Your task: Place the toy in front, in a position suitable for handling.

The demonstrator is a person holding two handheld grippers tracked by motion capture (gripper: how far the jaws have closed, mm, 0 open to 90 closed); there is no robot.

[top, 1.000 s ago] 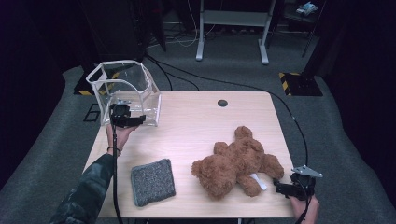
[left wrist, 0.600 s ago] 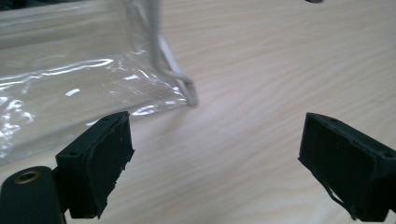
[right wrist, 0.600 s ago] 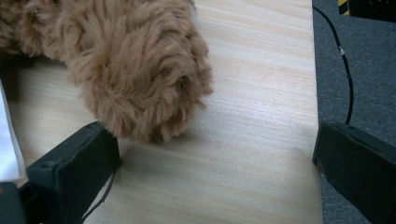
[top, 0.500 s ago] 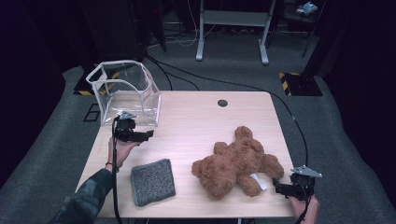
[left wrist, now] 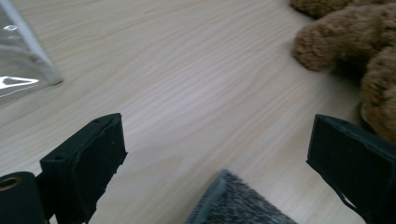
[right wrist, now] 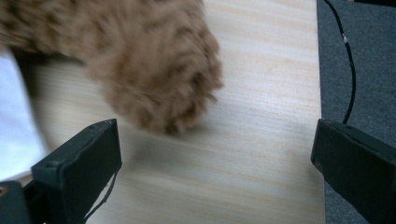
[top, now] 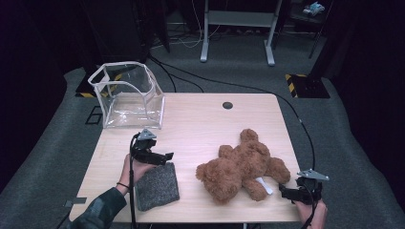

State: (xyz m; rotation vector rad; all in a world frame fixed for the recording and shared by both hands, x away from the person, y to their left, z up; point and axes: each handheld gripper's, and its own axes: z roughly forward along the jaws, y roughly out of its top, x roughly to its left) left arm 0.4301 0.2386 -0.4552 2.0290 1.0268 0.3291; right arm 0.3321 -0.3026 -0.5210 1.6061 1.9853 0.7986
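Your left gripper [top: 165, 156], jaws just opening wide and empty, is hovering at the grey cloth's [top: 156, 186] far edge, near-left; your right gripper [top: 284, 192] is gaping beside the teddy bear [top: 241, 164]. Closing flat is probably pinching only fuzz.

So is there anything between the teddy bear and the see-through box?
No, just bare table between the teddy bear and the see-through box, seen from the high view.
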